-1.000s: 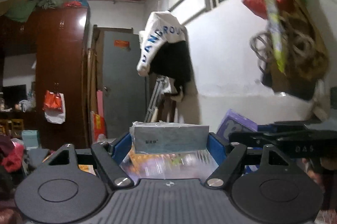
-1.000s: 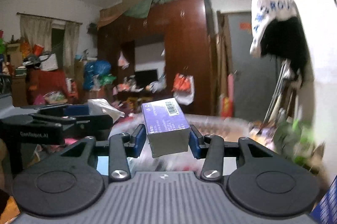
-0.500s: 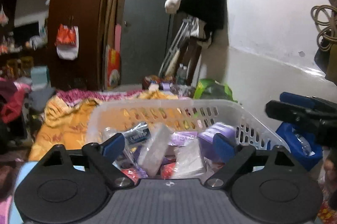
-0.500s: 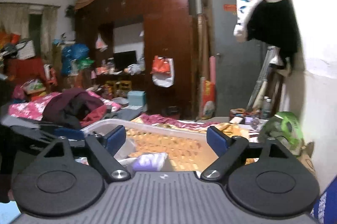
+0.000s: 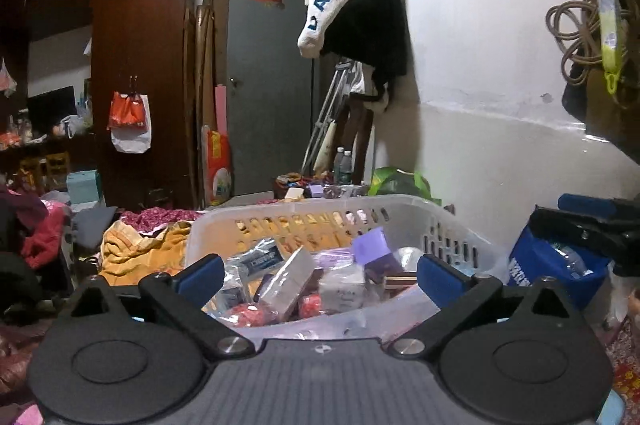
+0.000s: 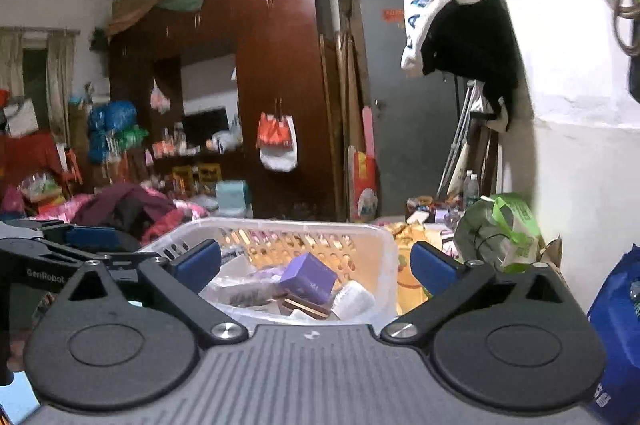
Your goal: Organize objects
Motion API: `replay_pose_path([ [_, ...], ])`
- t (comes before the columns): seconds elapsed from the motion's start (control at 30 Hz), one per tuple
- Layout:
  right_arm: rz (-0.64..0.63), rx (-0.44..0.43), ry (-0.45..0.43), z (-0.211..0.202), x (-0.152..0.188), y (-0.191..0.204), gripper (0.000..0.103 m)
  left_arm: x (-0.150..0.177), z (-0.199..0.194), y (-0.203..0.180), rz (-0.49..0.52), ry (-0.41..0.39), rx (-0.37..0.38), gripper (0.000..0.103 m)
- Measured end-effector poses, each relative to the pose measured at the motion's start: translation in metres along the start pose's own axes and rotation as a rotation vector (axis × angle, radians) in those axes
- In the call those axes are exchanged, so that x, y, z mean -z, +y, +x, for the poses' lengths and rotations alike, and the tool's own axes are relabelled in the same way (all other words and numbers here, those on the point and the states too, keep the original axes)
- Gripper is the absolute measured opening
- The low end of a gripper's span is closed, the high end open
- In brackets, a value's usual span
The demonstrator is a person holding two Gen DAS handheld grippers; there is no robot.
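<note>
A white slotted plastic basket [image 5: 320,209] sits just ahead, full of small boxes and packets. It also shows in the right wrist view [image 6: 384,241]. A purple box [image 5: 372,245] lies tilted in it, also in the right wrist view [image 6: 308,279]. A grey box [image 5: 288,281] lies among clear-wrapped packets. My left gripper [image 5: 318,275] is open and empty over the basket's near side. My right gripper [image 6: 316,261] is open and empty, also above the basket. Each gripper shows at the edge of the other's view.
A blue bag [image 5: 548,265] stands right of the basket, against the white wall. A green bag [image 6: 500,229] lies beyond the basket. Orange cloth [image 5: 136,249] and piled clothes [image 6: 128,205] lie to the left. A brown wardrobe [image 5: 140,65] and grey door [image 5: 268,81] stand behind.
One second ago each gripper held a box up high. Both grippers have opened and dropped to the basket, and both boxes have left the jaws.
</note>
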State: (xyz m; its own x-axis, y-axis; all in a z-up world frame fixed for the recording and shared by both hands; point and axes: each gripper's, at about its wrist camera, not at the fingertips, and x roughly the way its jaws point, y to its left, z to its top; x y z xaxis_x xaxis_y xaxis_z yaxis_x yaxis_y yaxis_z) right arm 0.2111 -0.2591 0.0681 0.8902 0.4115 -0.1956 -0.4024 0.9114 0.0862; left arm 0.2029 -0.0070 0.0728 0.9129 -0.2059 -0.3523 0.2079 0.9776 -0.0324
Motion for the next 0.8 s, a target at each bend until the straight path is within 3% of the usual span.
replay_pose_path([
  [0.07, 0.011, -0.019, -0.015, 0.000, -0.001, -0.005, 0.103, -0.001, -0.002, -0.002, -0.002, 0.018, 0.006, 0.103],
  [0.2, 0.023, -0.043, 0.061, 0.007, -0.008, -0.011, 0.103, -0.001, -0.008, -0.009, 0.033, 0.007, -0.046, 0.103],
  [0.63, -0.031, -0.004, 0.111, 0.013, 0.008, -0.002, 0.103, 0.003, -0.013, -0.012, 0.046, 0.041, -0.063, 0.103],
  [0.8, 0.003, 0.000, 0.124, 0.012, 0.006, -0.008, 0.103, 0.003, -0.014, -0.017, 0.046, 0.049, -0.069, 0.103],
])
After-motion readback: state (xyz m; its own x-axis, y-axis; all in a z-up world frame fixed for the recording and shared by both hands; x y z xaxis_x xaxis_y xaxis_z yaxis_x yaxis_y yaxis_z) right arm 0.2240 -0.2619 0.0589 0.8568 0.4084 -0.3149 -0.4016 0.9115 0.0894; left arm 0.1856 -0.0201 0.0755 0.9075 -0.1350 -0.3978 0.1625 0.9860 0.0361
